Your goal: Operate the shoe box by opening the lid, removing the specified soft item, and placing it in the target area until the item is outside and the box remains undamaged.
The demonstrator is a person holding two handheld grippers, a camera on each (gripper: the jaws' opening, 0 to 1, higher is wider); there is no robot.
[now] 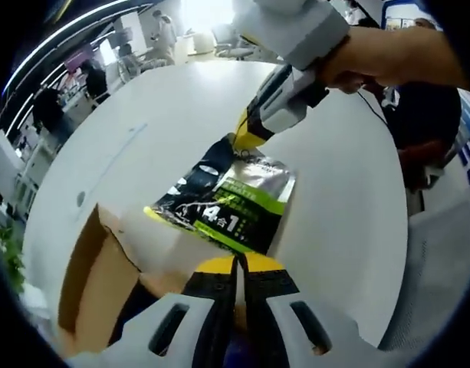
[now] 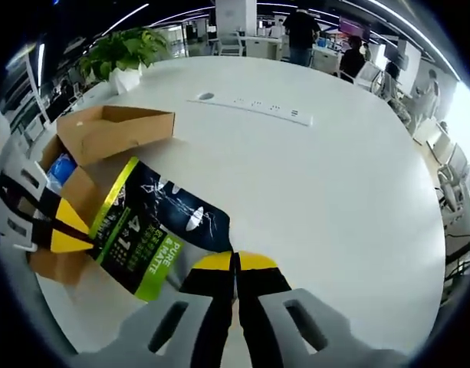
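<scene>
Clearly both jaws are clenched: right gripper (image 2: 235,264) pinching the pouch (image 2: 154,226) corner, left gripper (image 1: 238,267) hiding its grip.

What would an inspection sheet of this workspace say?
Surface: round white table, looks clean.
Job's things: cardboard shoe box, flap open, something blue inside; black-and-green pouch beside it.
Clutter: socket strip set in the tabletop.
Grippers: right hand-held gripper shut on the pouch's corner; left hand-held gripper has its jaws together near the box, and I cannot tell whether it holds anything.
Cables: nothing seen.
Surroundings: open office with a potted plant and people standing in the background.
</scene>
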